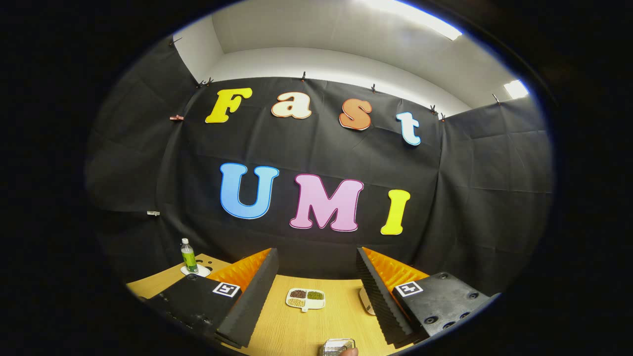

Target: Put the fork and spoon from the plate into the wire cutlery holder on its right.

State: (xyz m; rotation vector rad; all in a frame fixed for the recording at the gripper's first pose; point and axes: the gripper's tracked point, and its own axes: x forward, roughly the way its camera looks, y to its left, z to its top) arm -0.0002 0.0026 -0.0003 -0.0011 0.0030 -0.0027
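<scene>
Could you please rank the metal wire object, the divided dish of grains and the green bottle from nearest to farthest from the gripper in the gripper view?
The gripper is open.
1. Metal wire object: lowest, between the fingers, nearest the camera.
2. Divided dish: ahead on the table, between the fingers.
3. Green bottle: farthest, beyond the left finger, by the wall.

Single fisheye cam rides on the gripper [316,296], looking forward along its two fingers [247,306], which stand wide apart low in the view. It sits low over the wooden table [296,331] and is pitched up, so the booth's back wall and the ceiling take most of the view. A divided snack tray [305,298] lies near, between and just beyond the fingers.
</scene>
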